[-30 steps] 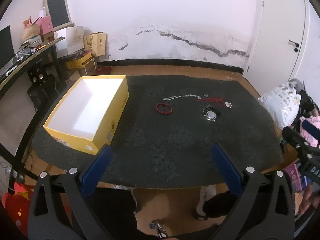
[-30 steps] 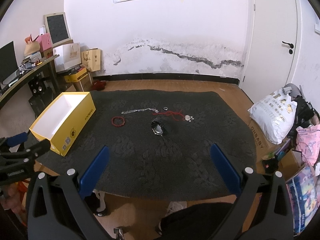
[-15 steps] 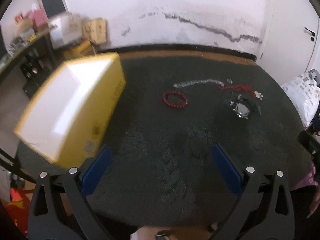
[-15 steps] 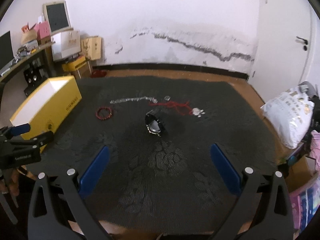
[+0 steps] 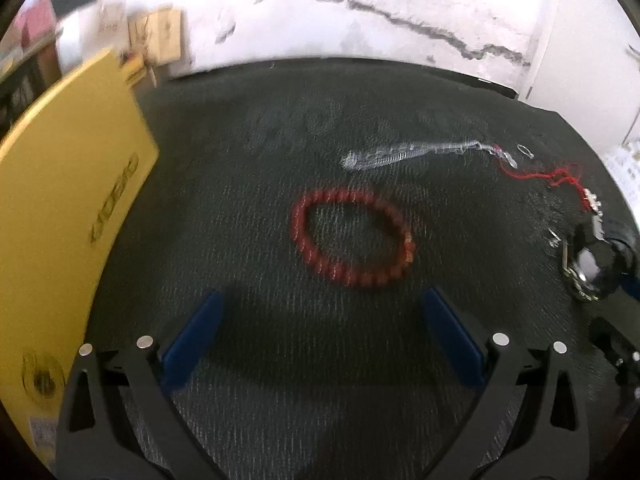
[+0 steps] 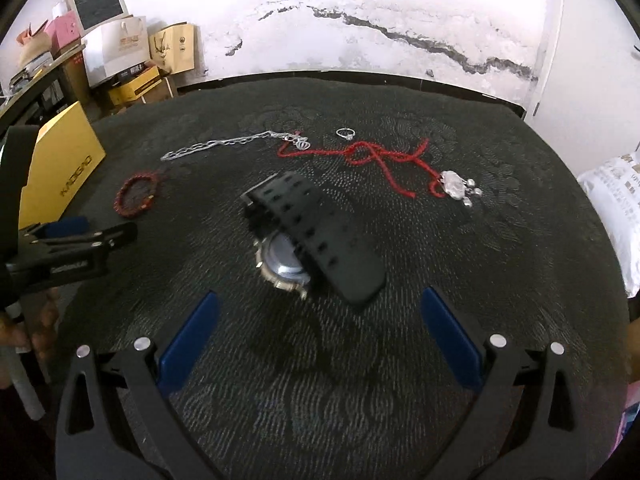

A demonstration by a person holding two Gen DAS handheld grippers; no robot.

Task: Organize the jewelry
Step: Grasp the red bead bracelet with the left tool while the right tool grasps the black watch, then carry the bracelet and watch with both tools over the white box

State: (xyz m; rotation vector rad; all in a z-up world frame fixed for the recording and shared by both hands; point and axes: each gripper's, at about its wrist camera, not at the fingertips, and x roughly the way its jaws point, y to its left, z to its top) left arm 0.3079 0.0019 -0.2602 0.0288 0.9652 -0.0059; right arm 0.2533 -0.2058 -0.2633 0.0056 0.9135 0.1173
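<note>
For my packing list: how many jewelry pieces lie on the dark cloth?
5: red bead bracelet at left, silver chain behind it, ring farthest back, red cord necklace at right, watch in the middle.

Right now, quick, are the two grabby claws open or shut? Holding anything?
Left gripper: open, holding nothing, just short of the red bead bracelet.
Right gripper: open, holding nothing, just short of the black watch.

Black claw [image 5: 320, 328] frame, blue fingers [image 5: 192, 338], silver screws
</note>
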